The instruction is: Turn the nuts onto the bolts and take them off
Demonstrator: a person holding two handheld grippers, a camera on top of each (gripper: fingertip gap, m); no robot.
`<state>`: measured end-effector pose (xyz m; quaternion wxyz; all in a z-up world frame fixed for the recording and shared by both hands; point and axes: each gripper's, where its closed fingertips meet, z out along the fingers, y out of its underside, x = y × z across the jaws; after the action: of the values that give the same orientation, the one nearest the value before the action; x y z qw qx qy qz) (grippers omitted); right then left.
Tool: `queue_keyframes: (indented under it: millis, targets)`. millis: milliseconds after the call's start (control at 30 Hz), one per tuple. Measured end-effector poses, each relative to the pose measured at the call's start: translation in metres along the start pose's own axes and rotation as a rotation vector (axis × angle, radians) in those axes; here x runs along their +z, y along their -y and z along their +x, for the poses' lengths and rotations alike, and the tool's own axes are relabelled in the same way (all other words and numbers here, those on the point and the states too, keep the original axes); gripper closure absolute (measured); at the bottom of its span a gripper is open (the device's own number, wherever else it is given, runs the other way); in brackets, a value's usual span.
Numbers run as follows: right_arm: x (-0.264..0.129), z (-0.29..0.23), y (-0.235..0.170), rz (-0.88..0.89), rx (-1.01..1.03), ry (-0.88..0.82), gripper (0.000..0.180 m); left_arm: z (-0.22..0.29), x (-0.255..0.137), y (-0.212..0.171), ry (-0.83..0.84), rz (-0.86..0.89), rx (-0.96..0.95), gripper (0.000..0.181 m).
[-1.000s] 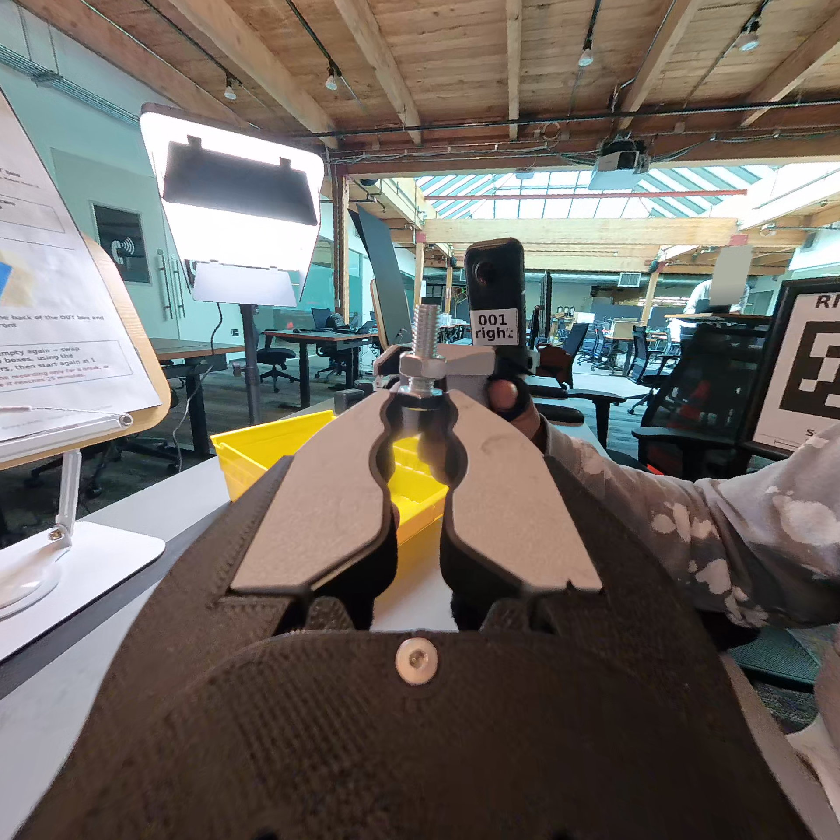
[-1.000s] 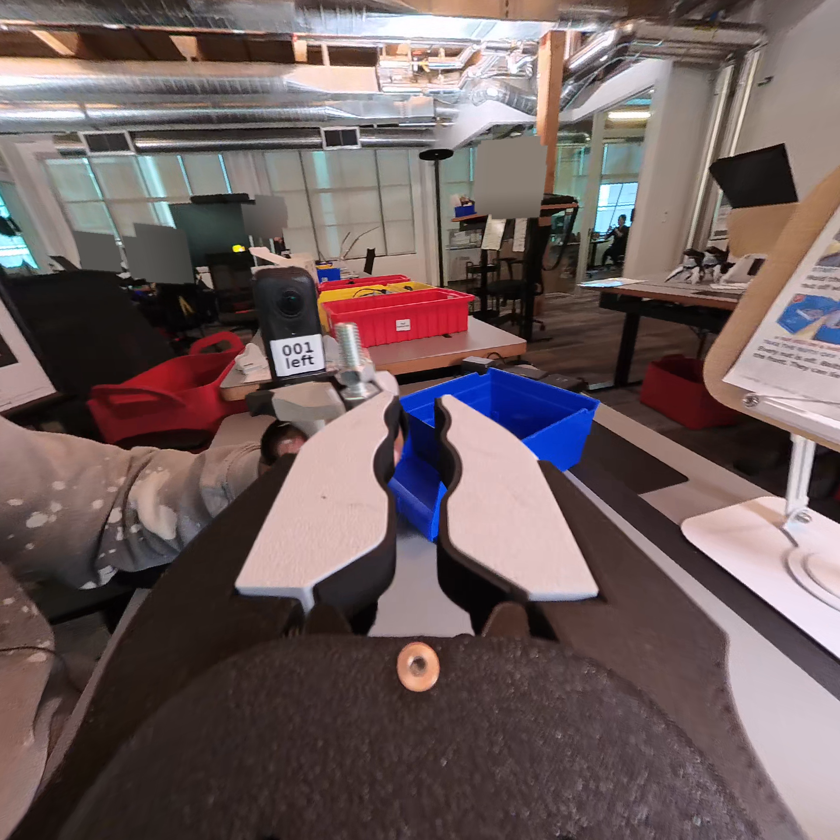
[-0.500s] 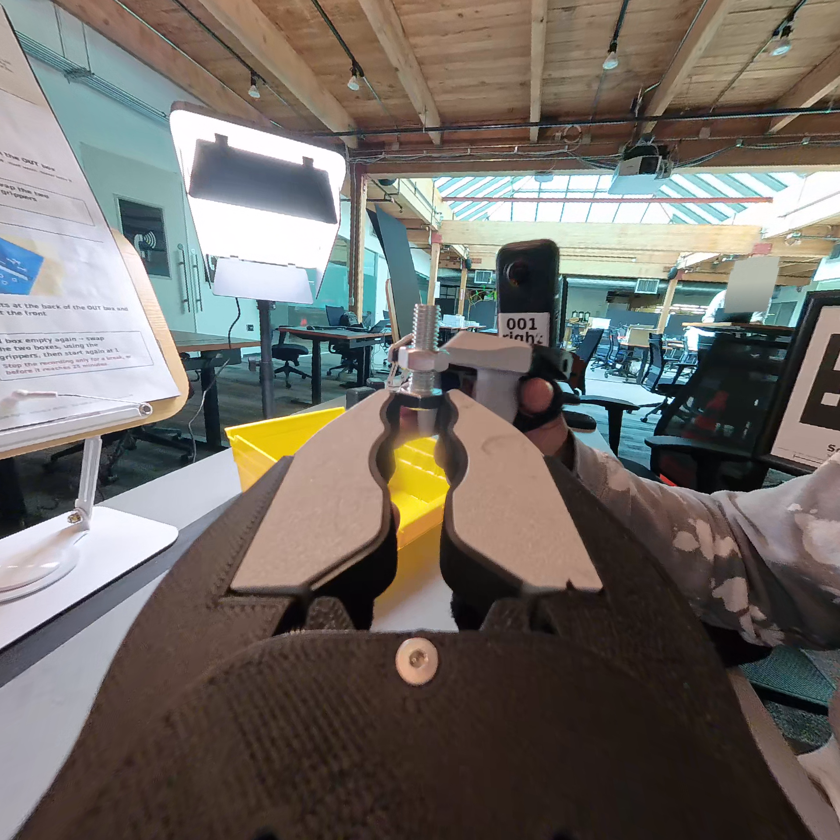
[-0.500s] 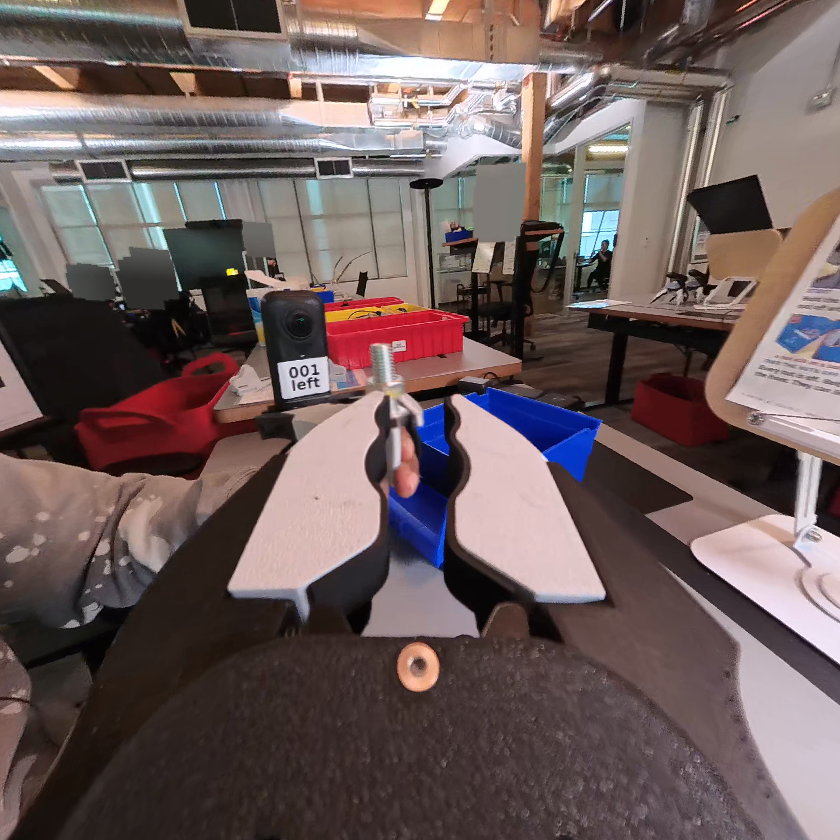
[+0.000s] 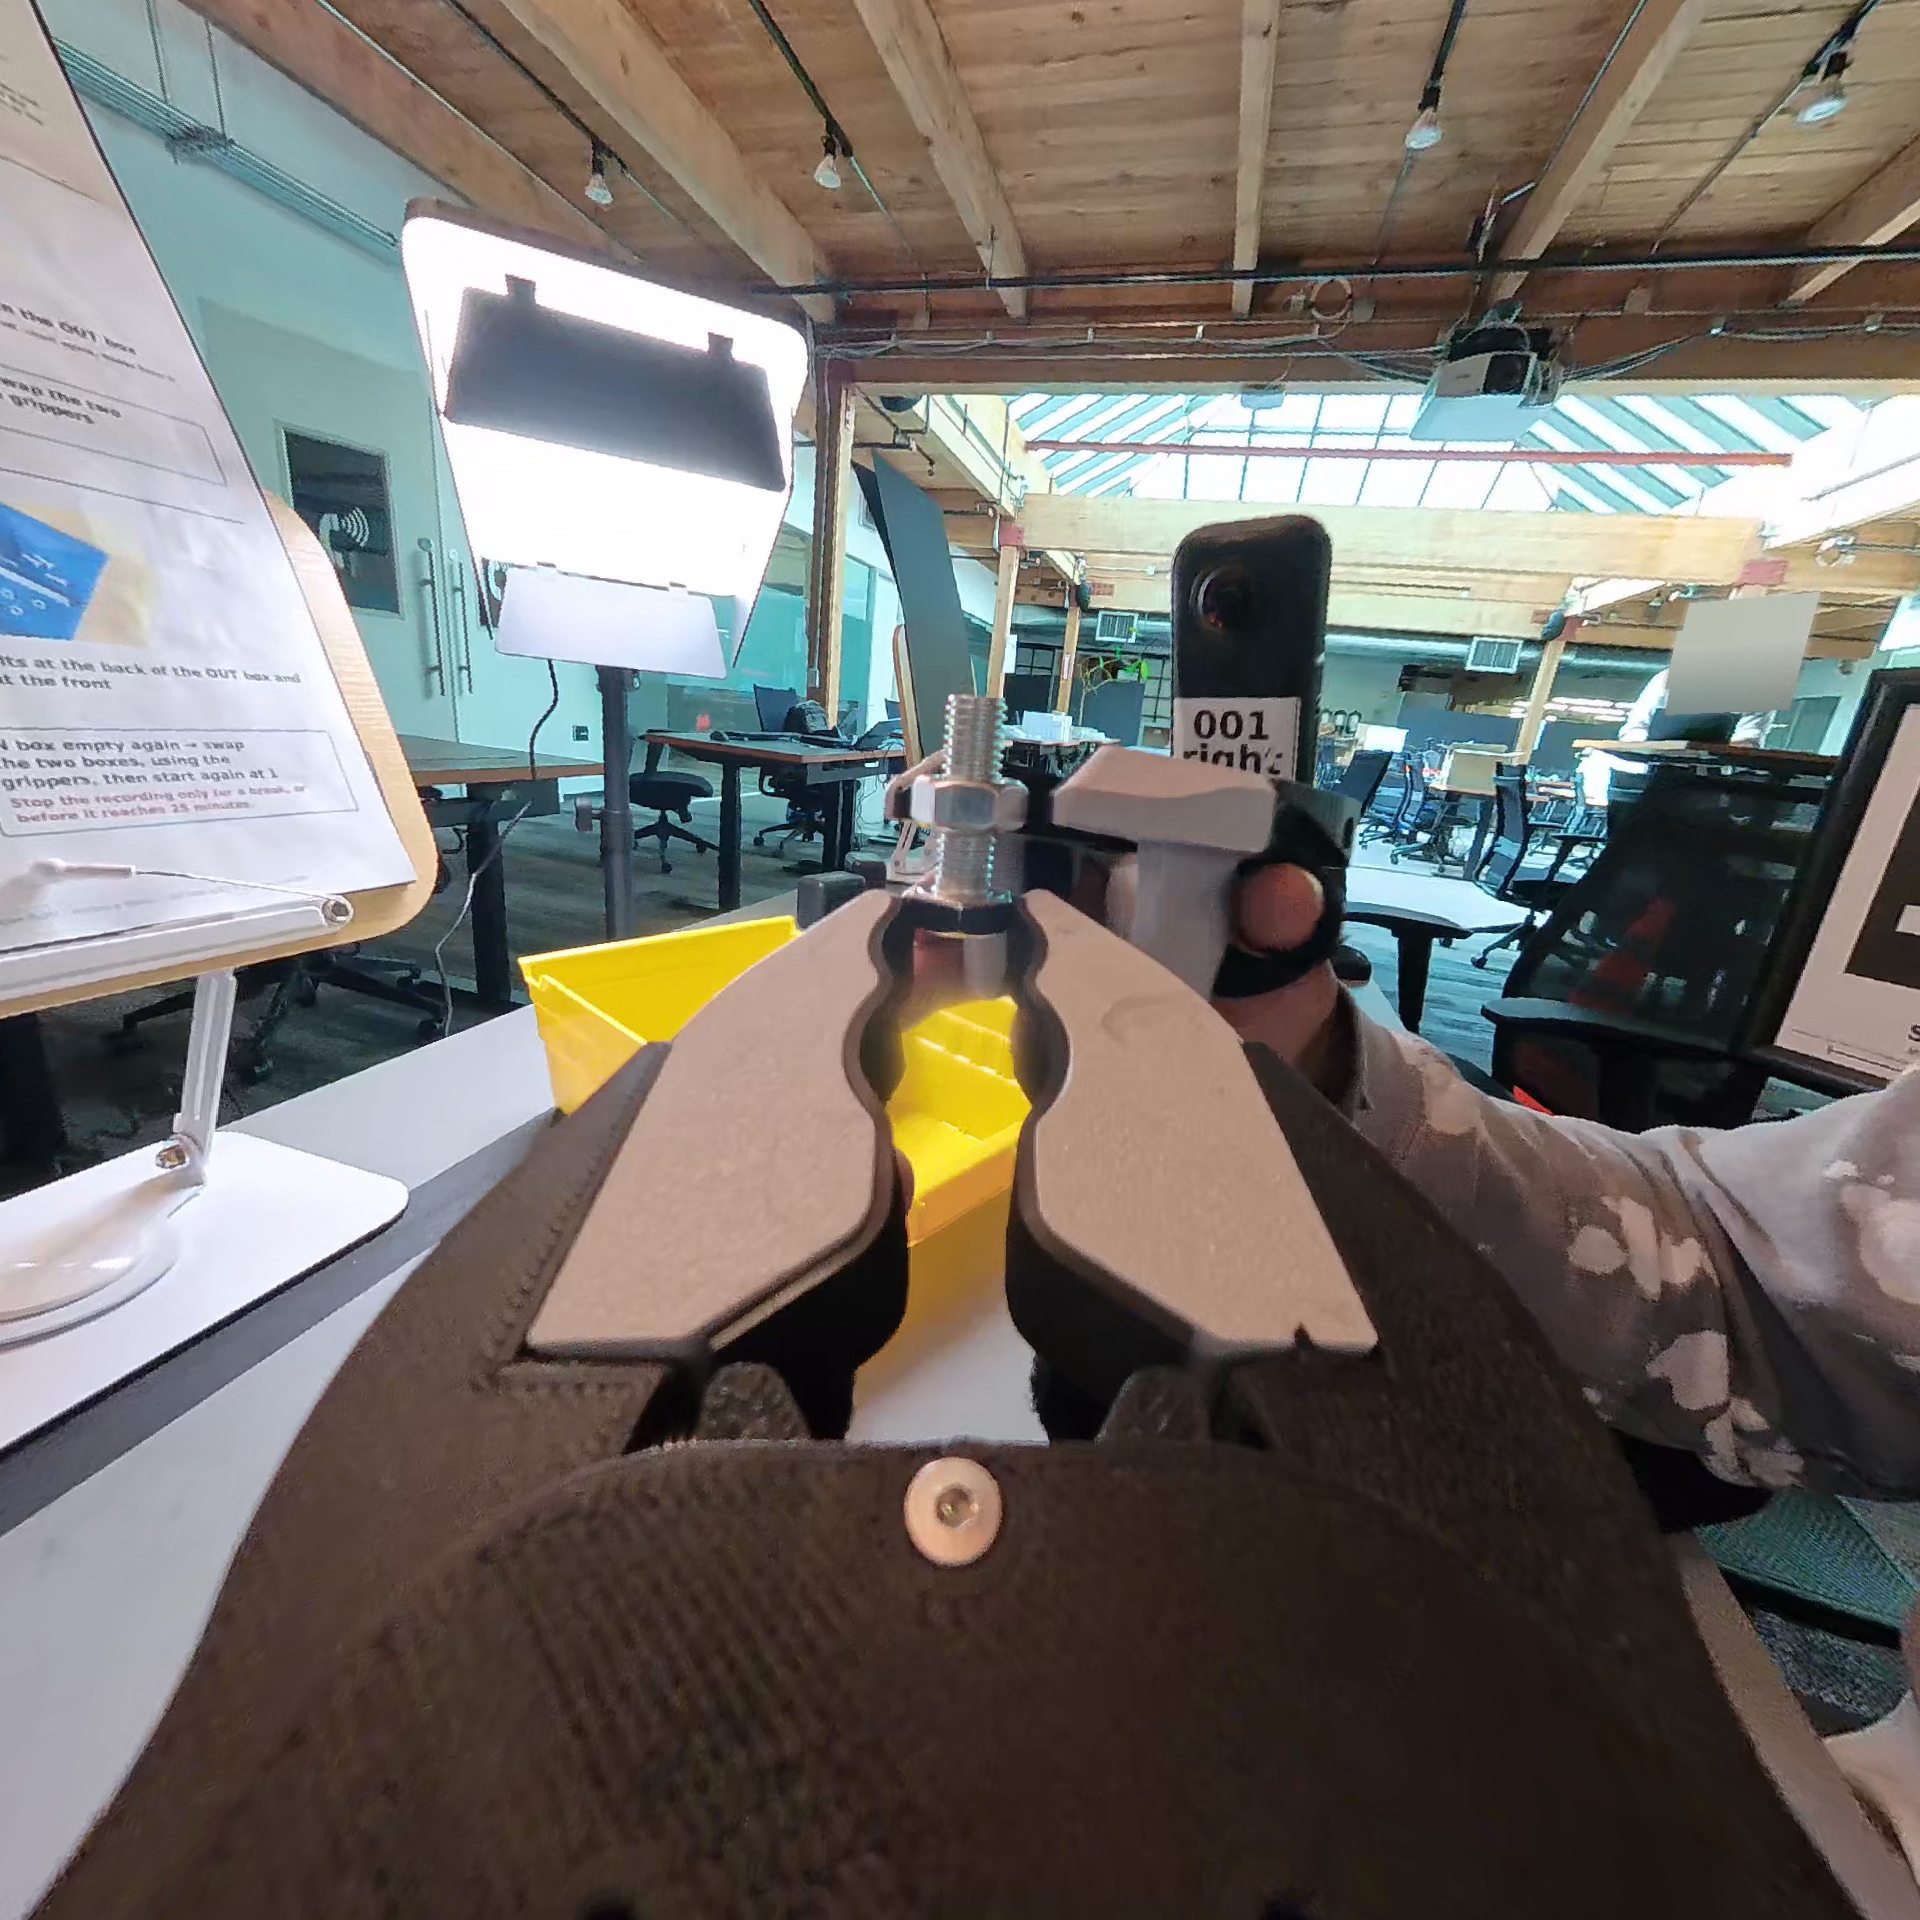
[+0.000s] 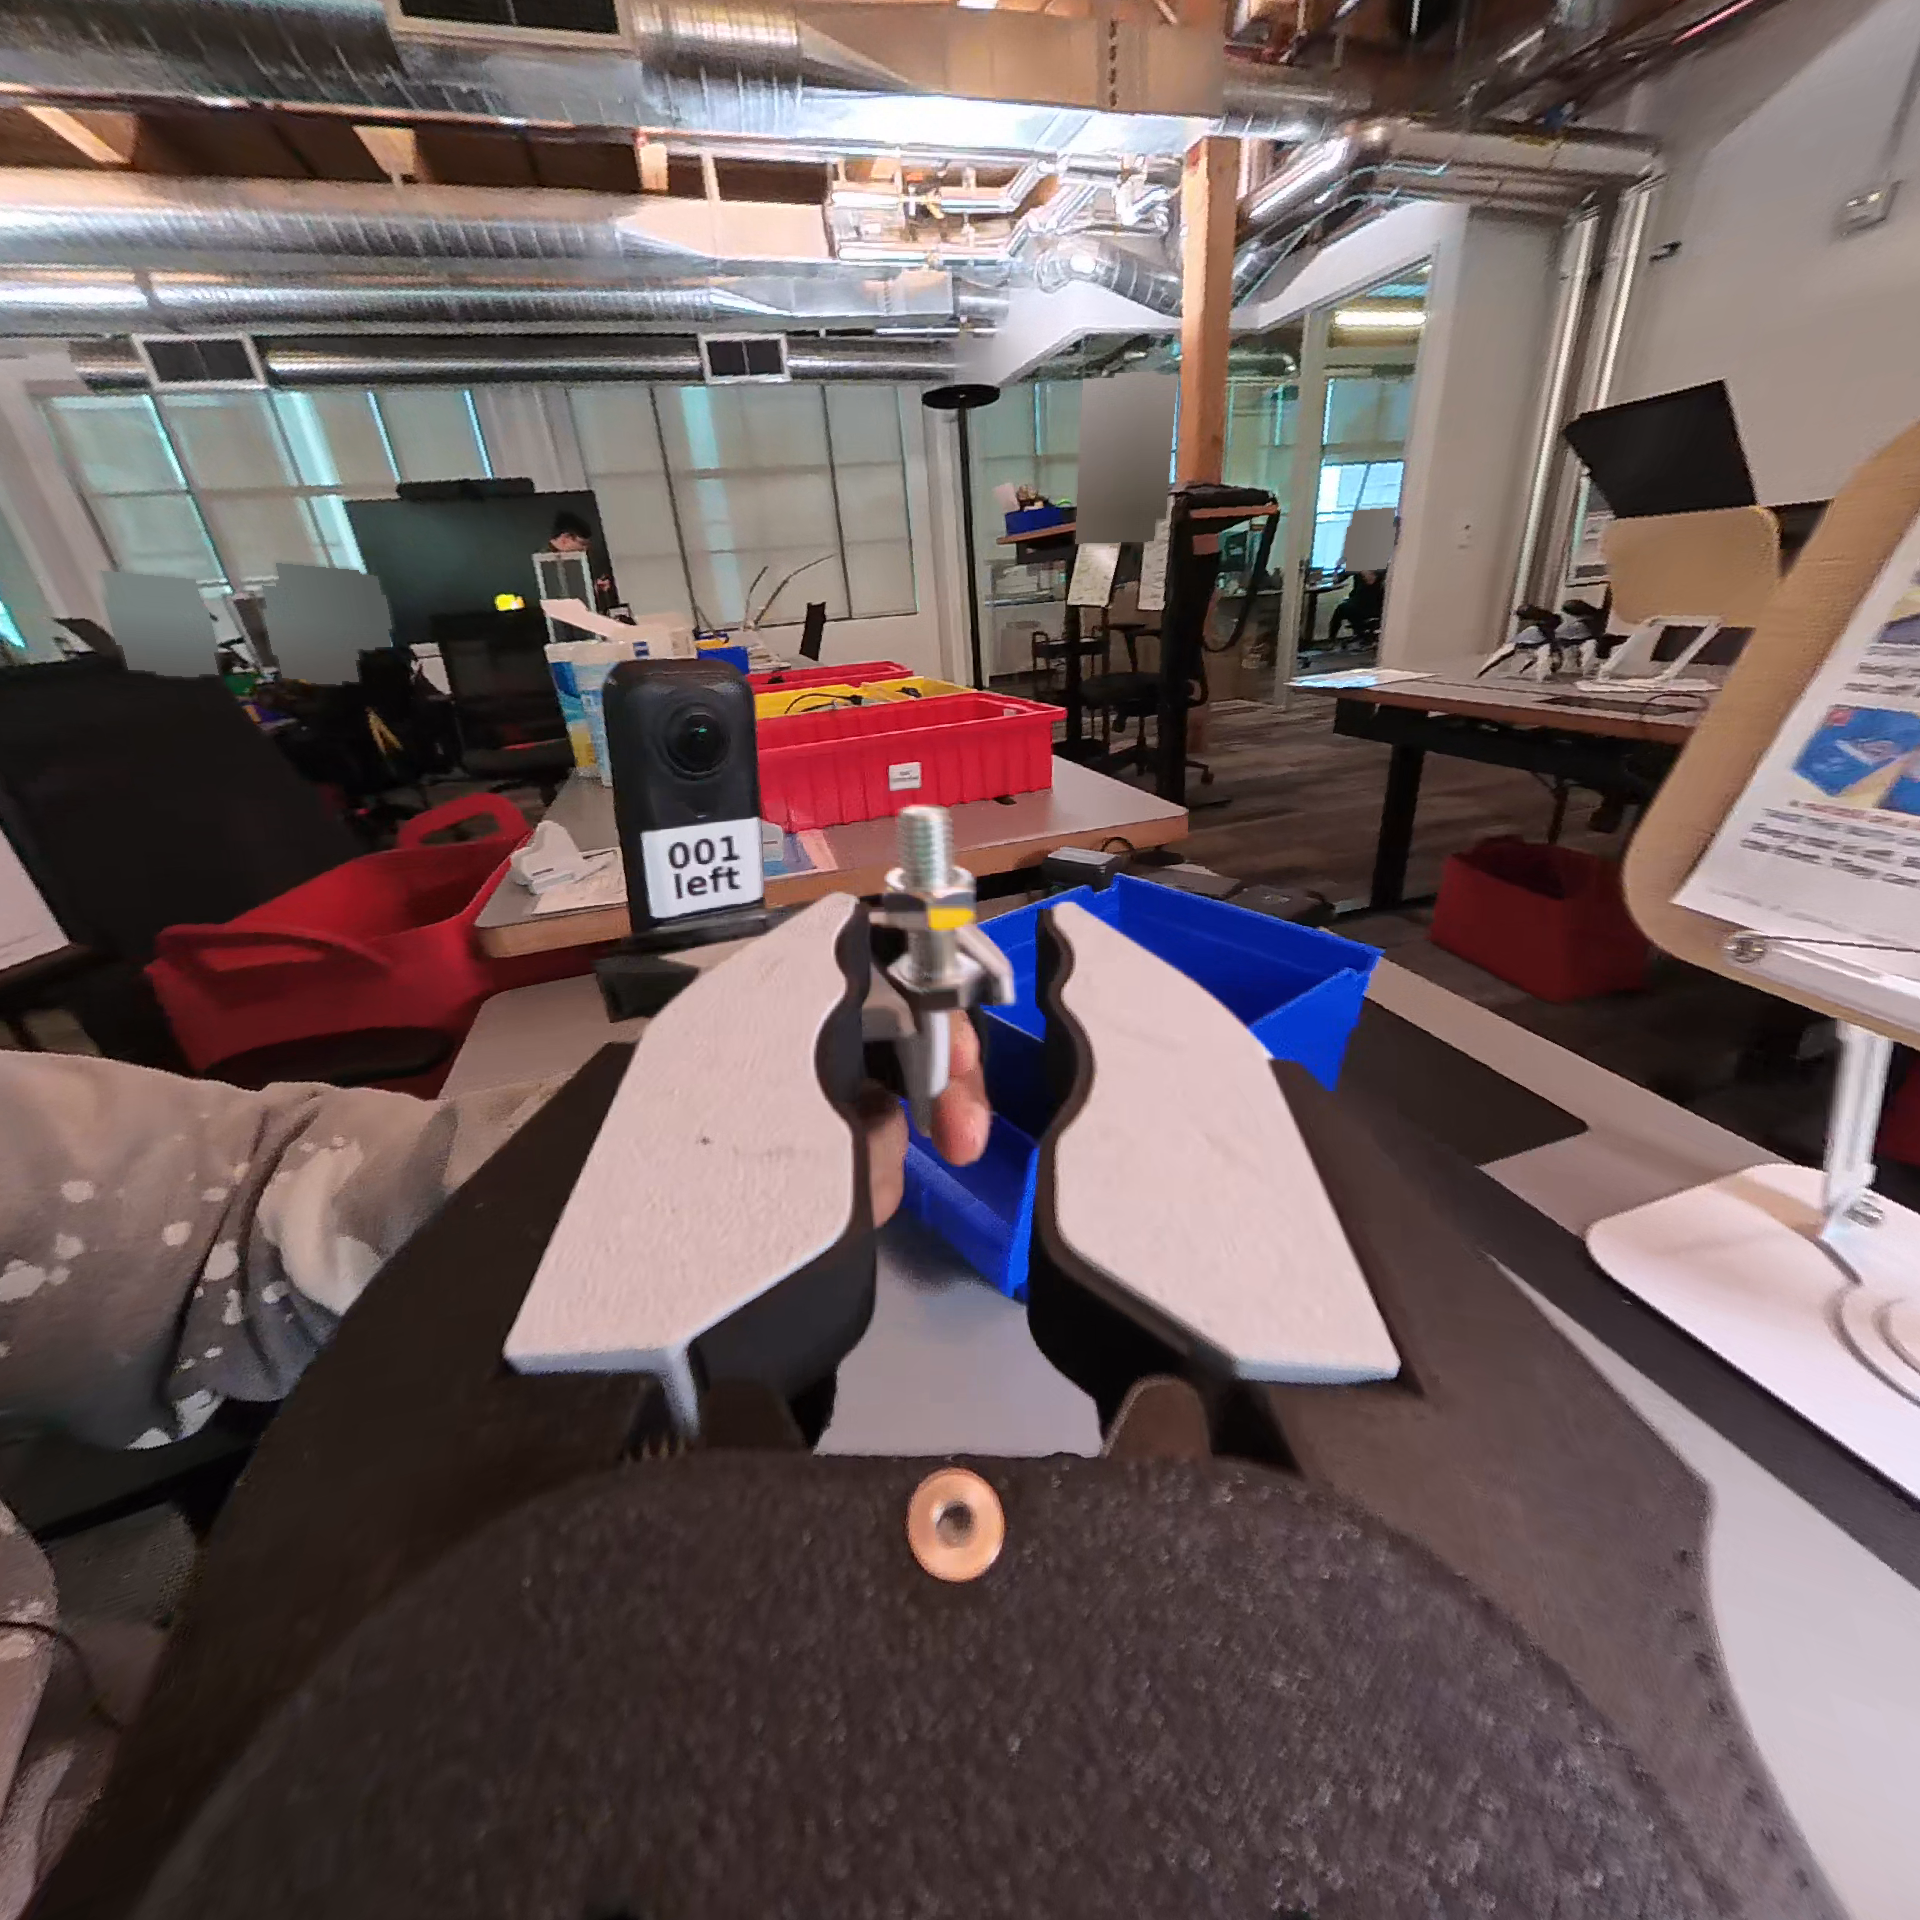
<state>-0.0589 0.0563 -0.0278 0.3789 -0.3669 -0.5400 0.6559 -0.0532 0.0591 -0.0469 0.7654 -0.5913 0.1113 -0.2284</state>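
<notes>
Jaws apart before empty blue bin [image 6: 1195, 956].

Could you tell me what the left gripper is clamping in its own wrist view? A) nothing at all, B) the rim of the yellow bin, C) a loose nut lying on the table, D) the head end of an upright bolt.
D: the left gripper grips the lower end of the bolt, which stands upright with a nut on its thread.
</notes>
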Motion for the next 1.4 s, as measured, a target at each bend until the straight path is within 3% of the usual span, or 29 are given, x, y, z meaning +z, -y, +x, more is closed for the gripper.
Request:
queue_keyframes:
  millis: [133, 167, 233, 400, 533, 567, 600, 633, 867, 1000, 1100, 1400]
  targets:
    - [0.002, 0.003, -0.002, 0.007, 0.012, -0.013, 0.149, 0.002, 0.001, -0.001, 0.005, -0.006, 0.012, 0.163]
    - [-0.002, 0.01, 0.0, 0.015, 0.03, -0.039, 0.163, 0.0, -0.001, 0.001, 0.012, 0.006, 0.009, 0.163]
    - [-0.011, 0.025, 0.007, 0.051, 0.013, -0.113, 0.17, -0.001, -0.004, 0.007, 0.001, 0.023, -0.001, 0.163]
    - [-0.004, 0.007, 0.005, 0.021, 0.004, -0.038, 0.152, -0.001, -0.002, 0.004, 0.011, 0.011, 0.014, 0.163]
    - [0.004, 0.0, 0.001, 0.01, -0.004, -0.034, 0.149, 0.003, 0.001, 0.0, 0.005, -0.004, 0.024, 0.163]
    - [0.001, 0.004, 0.002, 0.015, 0.004, -0.039, 0.152, 0.001, 0.001, 0.001, 0.016, -0.001, 0.02, 0.163]
    - [-0.003, 0.013, 0.004, 0.024, 0.019, -0.088, 0.17, 0.0, -0.002, 0.004, 0.009, 0.016, 0.012, 0.163]
    - [-0.008, 0.022, 0.007, 0.042, 0.008, -0.129, 0.17, -0.001, -0.003, 0.007, 0.003, 0.03, 0.002, 0.163]
    - [0.003, -0.001, 0.003, 0.01, -0.004, -0.04, 0.15, 0.0, 0.0, 0.0, 0.014, 0.0, 0.017, 0.162]
    - [0.001, 0.004, 0.003, 0.013, 0.02, -0.043, 0.15, 0.001, 0.001, -0.001, 0.012, -0.009, 0.015, 0.163]
    - [-0.009, 0.025, 0.006, 0.036, 0.001, -0.158, 0.17, -0.001, -0.002, 0.004, 0.001, 0.021, -0.012, 0.163]
    - [0.003, 0.003, 0.002, 0.021, 0.03, -0.048, 0.15, 0.001, 0.001, 0.0, 0.019, 0.0, 0.019, 0.163]
